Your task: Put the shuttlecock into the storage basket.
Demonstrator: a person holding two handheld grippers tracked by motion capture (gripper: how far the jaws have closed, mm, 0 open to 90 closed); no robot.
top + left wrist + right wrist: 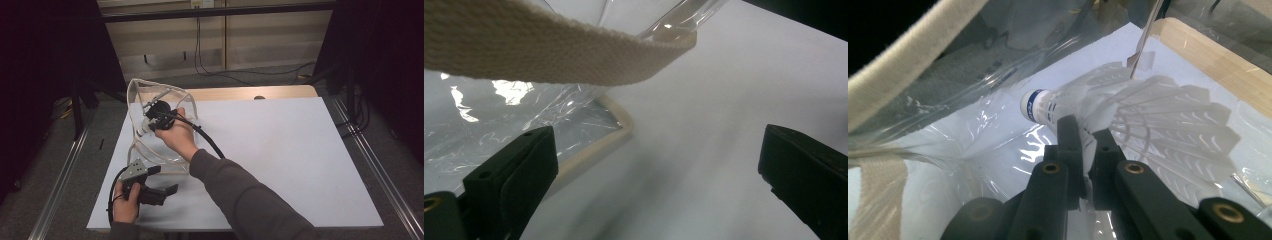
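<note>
Inside the clear plastic bag [973, 75] with cream webbing trim, one white shuttlecock [1128, 110] was pinched at its feather skirt by the right gripper [1088, 137], jaws nearly together; blue print ringed its cork, too small to read. Near the bag's corner on the white surface [280, 150], the left gripper [654, 165] stood wide open, grasping nothing.

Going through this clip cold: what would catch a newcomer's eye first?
First, the clear plastic bag with cream webbing trim, standing open at the table's far left with the right gripper pushed into it. Inside, that gripper's jaws are shut on a white feather shuttlecock with a blue-banded cork tip. Nearer the person, the left gripper rests on the white table beside the bag, jaws open.
</note>
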